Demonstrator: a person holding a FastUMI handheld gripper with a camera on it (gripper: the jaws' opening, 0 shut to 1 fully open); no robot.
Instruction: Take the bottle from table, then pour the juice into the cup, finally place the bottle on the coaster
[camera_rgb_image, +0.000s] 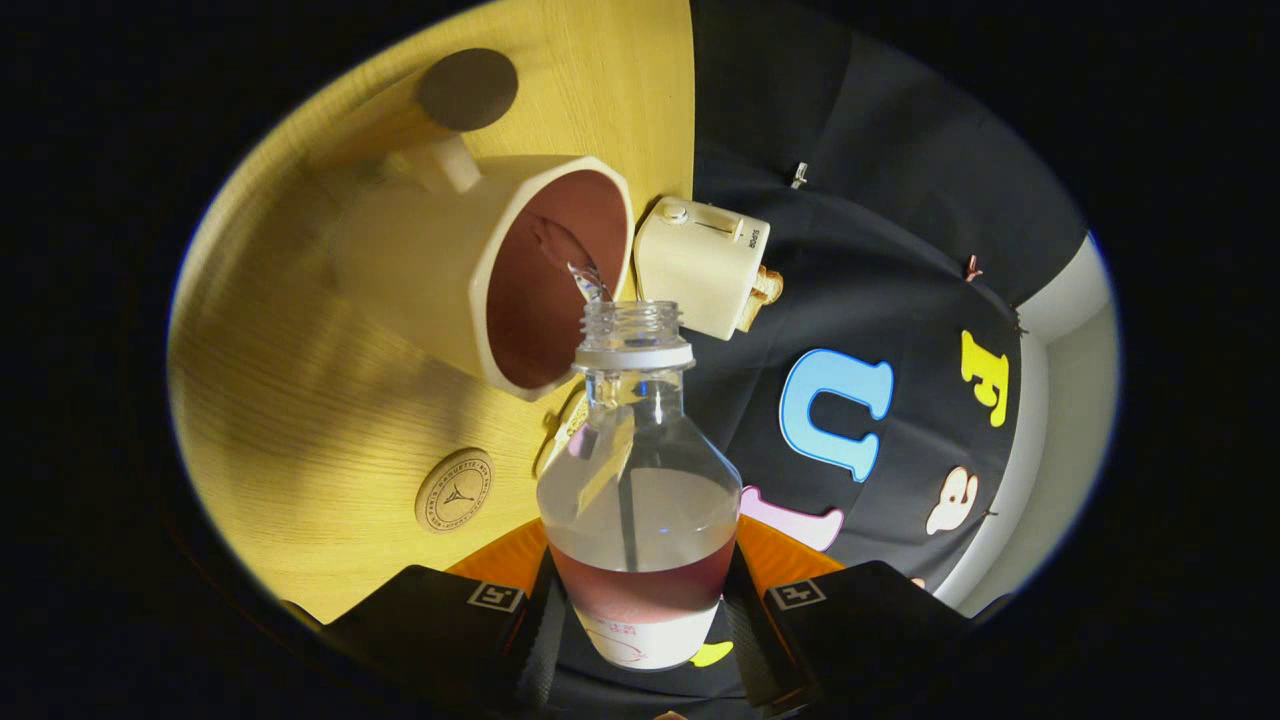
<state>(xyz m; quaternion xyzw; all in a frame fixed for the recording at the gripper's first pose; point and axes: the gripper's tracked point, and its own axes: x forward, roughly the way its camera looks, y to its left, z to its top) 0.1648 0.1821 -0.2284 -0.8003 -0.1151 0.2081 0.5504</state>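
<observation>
Tongs (640, 620) clamped on clear bottle (638, 480), both fingers (455, 625) pressed to its sides; tipped over cream mug (490, 270) on wooden counter (300, 400), reddish juice (585, 275) streaming in. Round coaster (454, 490) beside mug, small cream toaster (702, 265) beyond

Staged booth dressed as a home kitchen corner. Pale wood-grain counter (300, 400) backed by black cloth wall (880, 300) pinned up with clips. Cream toaster (700, 265) with bread in its slot at the counter's far edge. Cream mug (440, 270), round wooden coaster (454, 490), a second dark coaster (466, 88) beyond.
</observation>
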